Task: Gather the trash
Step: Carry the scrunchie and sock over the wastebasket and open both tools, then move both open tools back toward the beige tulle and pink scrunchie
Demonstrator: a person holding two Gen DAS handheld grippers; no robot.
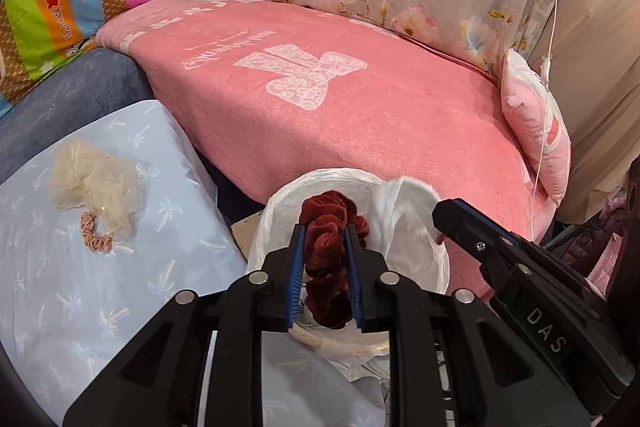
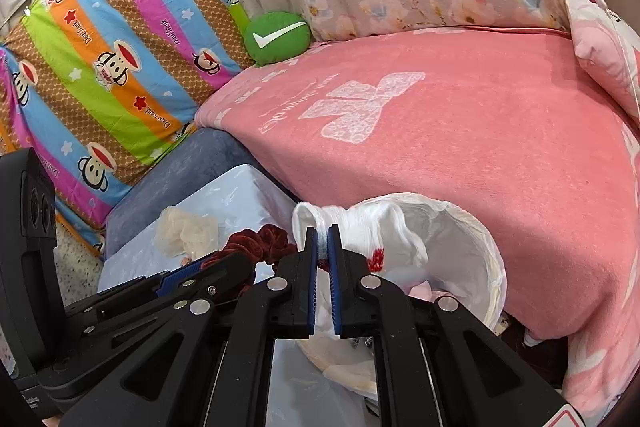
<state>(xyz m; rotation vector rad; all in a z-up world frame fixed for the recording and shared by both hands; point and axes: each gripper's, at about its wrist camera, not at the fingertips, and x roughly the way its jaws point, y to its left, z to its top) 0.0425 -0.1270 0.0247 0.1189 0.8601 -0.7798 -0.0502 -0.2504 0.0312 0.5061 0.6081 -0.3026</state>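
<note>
Holding a dark red scrunchie (image 1: 326, 259) between its blue pads, the left gripper (image 1: 325, 267) hangs right over the mouth of the white bag (image 1: 280, 211); the pads sit against the velvet on both sides, so it reads as a grip, though a loose one. The right gripper (image 2: 322, 259) is clenched on a fold of the bag's rim, pulling that edge up and keeping the mouth wide.

To do the drop well, I would judge, keep the right hand's pinch firm and lifted, centre the scrunchie over the opening, then release fully so the fabric does not snag on the ridged pads.

Outward, a cream mesh piece (image 1: 94, 183) and a small peach scrunchie (image 1: 96, 231) lie on the pale blue cloth (image 1: 120, 287), beside the pink blanket (image 1: 360, 107); whether they count as trash is unclear. The bag's bottom and contents are hidden behind both grippers. A red mark on the bag (image 2: 376, 261) is too small to identify.
</note>
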